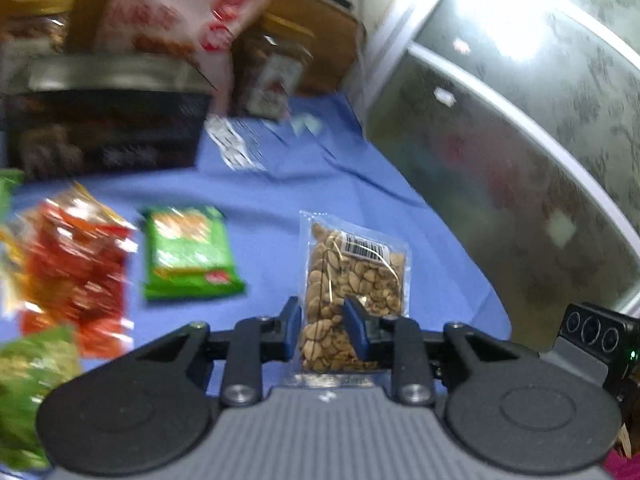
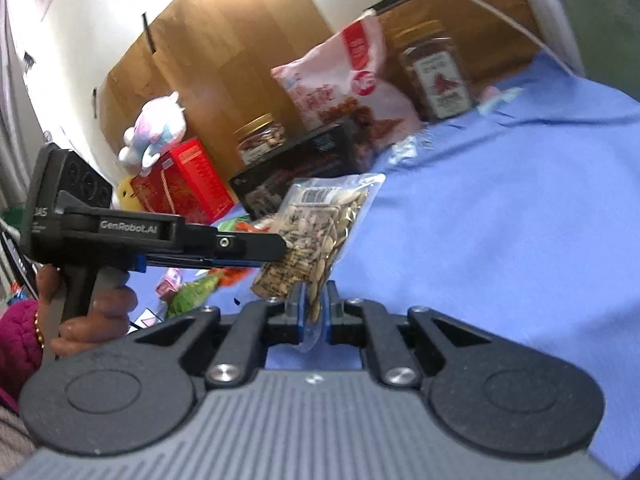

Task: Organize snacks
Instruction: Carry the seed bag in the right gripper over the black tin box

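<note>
over the blue cloth i am holding one clear packet of nuts with both grippers at once. my left gripper is squeezing the near part of the packet, its blue pads pressing in from either side with the jaws standing narrow. from my right wrist camera i am seeing that same left gripper reaching in from the left, its tips touching the side of the packet of nuts, and a hand with a magenta sleeve gripping its handle. my right gripper is pinching the packet's lower edge, jaws nearly together, so the packet is hanging lifted above the cloth and tilting up and away to the right.

on the cloth to the left a green snack packet is lying flat, with a red and orange packet just beside it and more green wrappers at the frame edge, all blurred. further back a dark box is sitting, a pink snack bag leaning behind it, a labelled jar standing to its right and a gold-lidded jar to its left. in the right wrist view a red box and a plush toy are sitting by the wooden panel.
</note>
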`<state>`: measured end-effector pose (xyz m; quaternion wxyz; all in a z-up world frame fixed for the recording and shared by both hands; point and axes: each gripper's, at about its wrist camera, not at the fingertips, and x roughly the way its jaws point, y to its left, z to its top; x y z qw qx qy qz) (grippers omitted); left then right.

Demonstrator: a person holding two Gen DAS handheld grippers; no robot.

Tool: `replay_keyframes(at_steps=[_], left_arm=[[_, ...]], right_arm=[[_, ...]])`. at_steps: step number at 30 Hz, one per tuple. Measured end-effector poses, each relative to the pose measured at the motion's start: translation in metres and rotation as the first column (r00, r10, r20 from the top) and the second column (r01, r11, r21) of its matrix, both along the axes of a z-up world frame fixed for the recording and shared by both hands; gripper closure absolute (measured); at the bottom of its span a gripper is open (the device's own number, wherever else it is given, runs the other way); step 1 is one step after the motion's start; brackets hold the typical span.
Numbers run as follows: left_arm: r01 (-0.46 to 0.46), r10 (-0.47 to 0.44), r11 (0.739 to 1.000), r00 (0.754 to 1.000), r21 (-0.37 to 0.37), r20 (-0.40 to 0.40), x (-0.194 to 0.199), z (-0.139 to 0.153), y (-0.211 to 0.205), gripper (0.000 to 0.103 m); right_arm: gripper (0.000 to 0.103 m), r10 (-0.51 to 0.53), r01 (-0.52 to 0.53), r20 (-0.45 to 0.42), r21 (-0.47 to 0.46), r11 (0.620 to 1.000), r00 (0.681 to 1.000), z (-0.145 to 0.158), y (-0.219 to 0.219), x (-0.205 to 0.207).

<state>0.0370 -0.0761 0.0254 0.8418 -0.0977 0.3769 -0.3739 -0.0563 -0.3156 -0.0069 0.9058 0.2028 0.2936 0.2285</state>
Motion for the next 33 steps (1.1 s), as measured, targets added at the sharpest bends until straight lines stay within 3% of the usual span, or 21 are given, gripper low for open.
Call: replay_keyframes(at_steps=[9,13,23,29,33], left_arm=[[-0.230,0.230,0.973,0.973,-0.024,-0.014,0.025,0.004,0.078,0.079],[-0.281,0.281,0.959,0.960,-0.046,-0.002,0.037,0.011,0.104,0.079],[-0.369,0.376,0.926,0.918,-0.075,0.129,0.126,0.056,0.104,0.075],[-0.428,0.433,0.901,0.893,-0.065,0.125,0.174,0.052,0.098,0.072],[-0.491,0.493,0.870,0.862,-0.042,0.120,0.185,0.042,0.096,0.069]], right_arm=[[0.092,0.207,-0.210,-0.038,-0.102,0.972,0.978,0.015,0.078,0.068],[0.092,0.264,-0.265,-0.027,-0.103,0.959,0.964,0.019,0.100,0.089],[0.092,0.216,-0.200,0.095,-0.153,0.968,0.972,0.039,0.113,0.185],[0.090,0.166,-0.145,0.104,-0.187,0.972,0.981,0.034,0.127,0.229],[0.078,0.134,-0.109,0.117,-0.203,0.973,0.984,0.027,0.135,0.237]])
